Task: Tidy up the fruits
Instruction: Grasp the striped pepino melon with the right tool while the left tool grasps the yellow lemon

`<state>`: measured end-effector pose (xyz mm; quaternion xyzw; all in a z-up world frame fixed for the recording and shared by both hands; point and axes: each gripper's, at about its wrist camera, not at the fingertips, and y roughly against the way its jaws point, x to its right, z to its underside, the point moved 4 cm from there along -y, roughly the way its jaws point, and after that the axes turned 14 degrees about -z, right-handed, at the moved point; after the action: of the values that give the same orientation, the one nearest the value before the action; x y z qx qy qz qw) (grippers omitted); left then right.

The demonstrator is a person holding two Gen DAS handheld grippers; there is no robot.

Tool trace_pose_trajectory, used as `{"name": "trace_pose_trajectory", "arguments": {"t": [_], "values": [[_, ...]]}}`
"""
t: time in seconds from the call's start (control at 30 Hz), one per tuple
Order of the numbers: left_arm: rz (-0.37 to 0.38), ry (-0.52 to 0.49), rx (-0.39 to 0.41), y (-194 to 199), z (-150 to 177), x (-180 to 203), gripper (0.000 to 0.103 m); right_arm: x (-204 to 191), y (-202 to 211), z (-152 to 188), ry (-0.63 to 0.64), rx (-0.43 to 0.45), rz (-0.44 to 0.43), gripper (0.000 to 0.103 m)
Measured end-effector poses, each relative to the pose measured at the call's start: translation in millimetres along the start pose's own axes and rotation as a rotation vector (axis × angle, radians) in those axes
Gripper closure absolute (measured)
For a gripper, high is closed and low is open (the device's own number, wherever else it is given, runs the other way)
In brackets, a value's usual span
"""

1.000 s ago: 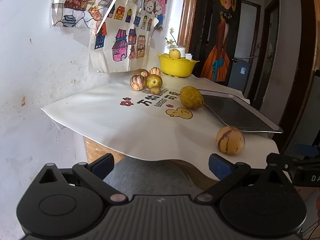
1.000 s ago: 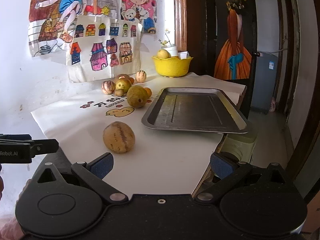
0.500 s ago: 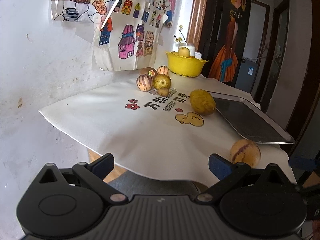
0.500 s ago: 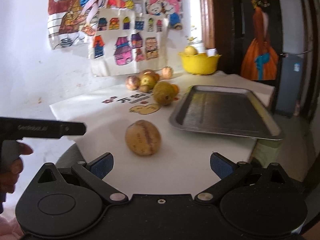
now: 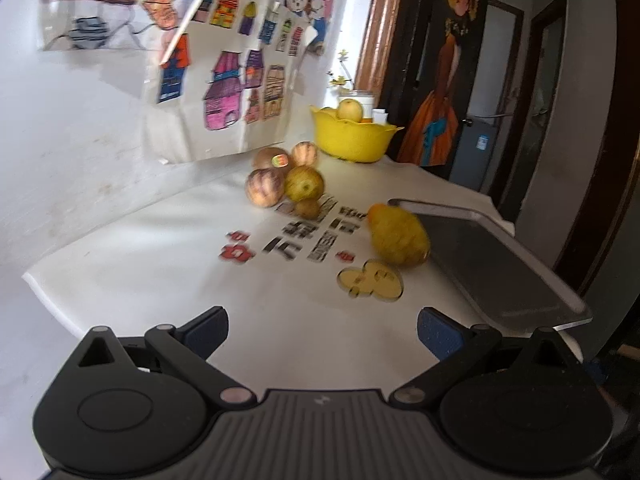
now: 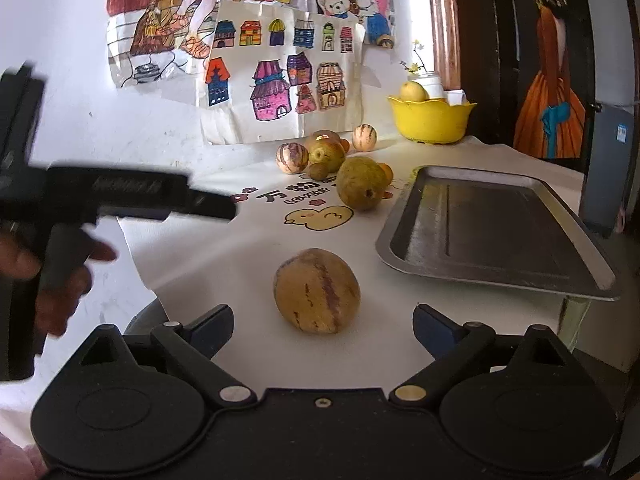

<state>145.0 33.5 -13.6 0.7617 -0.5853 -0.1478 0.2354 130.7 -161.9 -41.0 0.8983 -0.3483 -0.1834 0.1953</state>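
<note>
Right gripper [image 6: 323, 326] wide, just been narrowing, nothing between; left gripper [image 5: 322, 328] wide, empty. Melon [image 6: 317, 290] round, smooth, likely bruisable: take it across middle, gently.

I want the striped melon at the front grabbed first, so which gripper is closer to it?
Right. The right gripper has the striped melon just ahead of its open, closing jaws; the left gripper, open, faces the fruit further back.
</note>
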Motion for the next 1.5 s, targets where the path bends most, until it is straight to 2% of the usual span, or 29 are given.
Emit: {"name": "trace_pose_trajectory", "arguments": {"t": [0.33,0.5,0.67,0.77,0.9,1.1,1.3,1.4,1.5], "values": [[0.085,-0.054,-0.041,-49,-36,38,0.001,-2,-15,-7,-0.037,-0.031,-0.034,0.018],[0.117,-0.081,-0.085,-71,-43,57,0.001,-2,-18,-16,-0.028,-0.076,-0.004,0.025],[0.142,-0.056,-0.144,-93,-48,67,0.001,1,-21,-20,-0.021,-0.089,0.011,0.042],[0.144,-0.037,-0.156,-102,-52,71,0.001,2,-23,-20,-0.022,-0.089,0.016,0.047],[0.153,0.027,-0.191,-115,-56,73,0.002,4,-24,-19,-0.031,-0.087,0.009,0.048],[0.147,0.098,-0.244,-131,-55,75,0.012,4,-24,-18,-0.034,-0.082,0.002,0.048],[0.139,0.135,-0.246,-137,-58,74,0.022,4,-25,-19,-0.035,-0.080,0.006,0.050],[0.147,0.148,-0.255,-140,-59,74,0.030,4,-25,-18,-0.035,-0.075,0.012,0.051],[0.190,0.181,-0.275,-143,-59,73,0.041,3,-25,-19,-0.039,-0.073,0.013,0.051]]}}
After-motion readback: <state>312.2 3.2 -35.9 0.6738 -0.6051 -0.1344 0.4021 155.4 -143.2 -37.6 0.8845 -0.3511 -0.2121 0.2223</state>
